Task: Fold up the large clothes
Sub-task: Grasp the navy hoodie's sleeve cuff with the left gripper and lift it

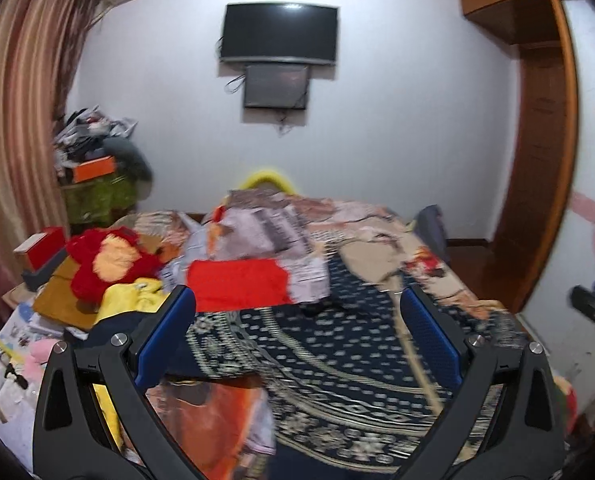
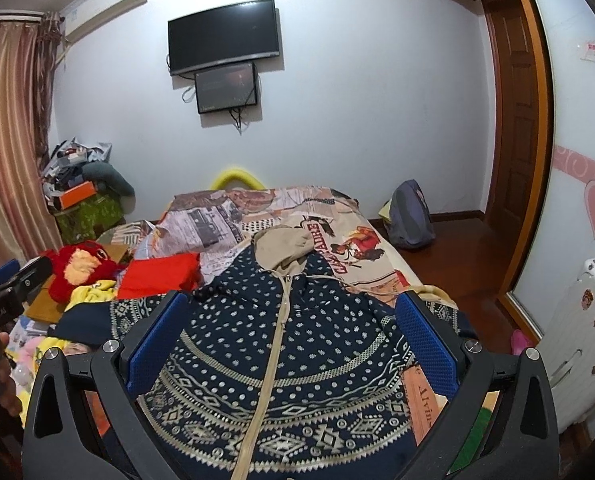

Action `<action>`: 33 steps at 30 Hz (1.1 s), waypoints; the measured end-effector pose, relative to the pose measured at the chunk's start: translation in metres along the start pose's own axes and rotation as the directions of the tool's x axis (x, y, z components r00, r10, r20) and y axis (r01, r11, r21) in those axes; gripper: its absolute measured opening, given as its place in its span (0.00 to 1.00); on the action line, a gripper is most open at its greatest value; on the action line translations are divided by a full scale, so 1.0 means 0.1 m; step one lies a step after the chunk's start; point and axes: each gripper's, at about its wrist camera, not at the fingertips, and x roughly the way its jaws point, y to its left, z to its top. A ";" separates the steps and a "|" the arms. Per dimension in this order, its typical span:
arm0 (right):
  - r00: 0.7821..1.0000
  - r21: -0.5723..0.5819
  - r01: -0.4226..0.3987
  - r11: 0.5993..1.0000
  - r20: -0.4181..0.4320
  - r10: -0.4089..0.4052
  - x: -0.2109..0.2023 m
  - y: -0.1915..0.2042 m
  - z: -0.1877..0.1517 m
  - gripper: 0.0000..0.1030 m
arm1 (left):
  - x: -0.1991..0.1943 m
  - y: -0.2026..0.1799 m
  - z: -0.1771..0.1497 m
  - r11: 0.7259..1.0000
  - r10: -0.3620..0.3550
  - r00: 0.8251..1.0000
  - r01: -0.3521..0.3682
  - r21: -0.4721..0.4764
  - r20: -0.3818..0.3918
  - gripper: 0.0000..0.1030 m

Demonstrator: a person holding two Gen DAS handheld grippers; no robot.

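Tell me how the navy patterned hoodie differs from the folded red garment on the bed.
The navy hoodie is spread flat and unfolded, hood out; the red garment is already folded into a compact rectangle. The hoodie carries white dots, geometric bands and a beige zip; the red garment is plain. The hoodie lies nearest the open jaws; the red garment sits farther back, to its left. Both rest on the bed.

the left wrist view is motion-blurred: the pattern on the hooded jacket (image 1: 337, 344) smears, and i cannot read its zipper line there. my left gripper (image 1: 297, 304) frame is cut off by the bottom edge. in the right wrist view, the jacket hem runs out of frame below my right gripper (image 2: 293, 308). the printed bedspread (image 2: 353, 248) is partly hidden under the jacket. the wall label (image 2: 593, 50) is too small to read.
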 end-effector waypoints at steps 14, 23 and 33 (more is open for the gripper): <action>0.979 0.015 0.007 1.000 -0.203 -0.004 1.07 -0.11 -0.06 1.00 | 1.35 1.45 -0.59 0.960 0.157 0.923 -0.226 -0.163 -0.352 1.00; 0.931 -0.015 0.024 1.000 -0.365 -0.028 1.71 -0.07 -0.27 1.00 | 1.94 2.49 -1.26 0.835 -0.149 0.847 -0.169 -0.523 -0.511 0.88; 0.915 -0.099 0.031 0.995 -0.397 -0.068 1.92 0.18 -0.33 1.00 | 2.07 3.15 -1.52 0.637 -0.289 0.885 -0.107 -0.763 -0.365 0.72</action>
